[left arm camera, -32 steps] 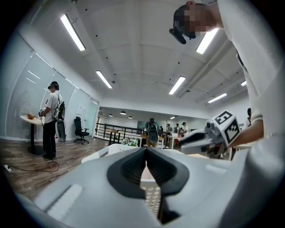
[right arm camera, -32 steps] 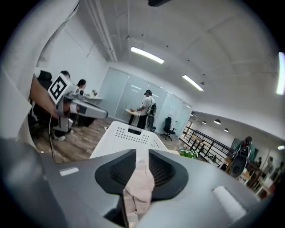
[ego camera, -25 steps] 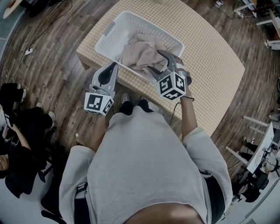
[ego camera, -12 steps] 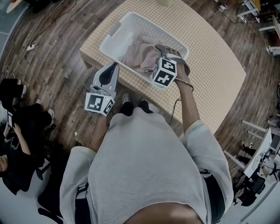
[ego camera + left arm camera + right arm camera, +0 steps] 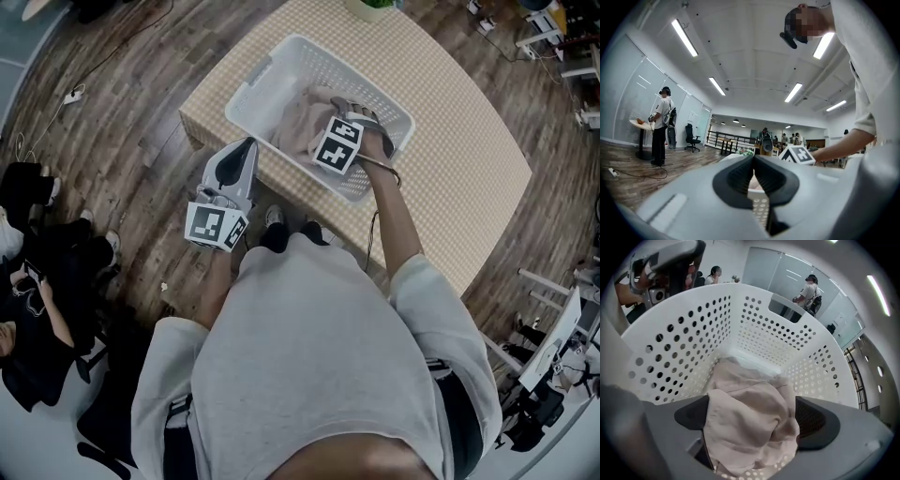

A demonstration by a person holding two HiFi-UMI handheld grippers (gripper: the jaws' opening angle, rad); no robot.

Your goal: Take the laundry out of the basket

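Observation:
A white perforated laundry basket (image 5: 253, 77) stands on the checked table (image 5: 459, 131). Crumpled beige laundry (image 5: 305, 117) lies inside it. My right gripper (image 5: 345, 105) is down in the basket over the cloth. In the right gripper view its jaws (image 5: 752, 416) are opening wide, with the beige laundry (image 5: 750, 399) bunched between the pads and the basket wall (image 5: 679, 348) behind. My left gripper (image 5: 247, 143) hangs shut and empty off the table's near edge, beside the basket. In the left gripper view its pads (image 5: 753, 161) meet.
A potted plant (image 5: 370, 7) stands at the table's far edge. People sit on the wooden floor at the left (image 5: 28, 309), and cables lie there (image 5: 70, 97). A standing person (image 5: 661, 124) shows in the left gripper view. Desks stand at the right.
My right gripper has moved forward and down into the basket onto the laundry, and its jaws have spread. The left gripper has stayed where it was.

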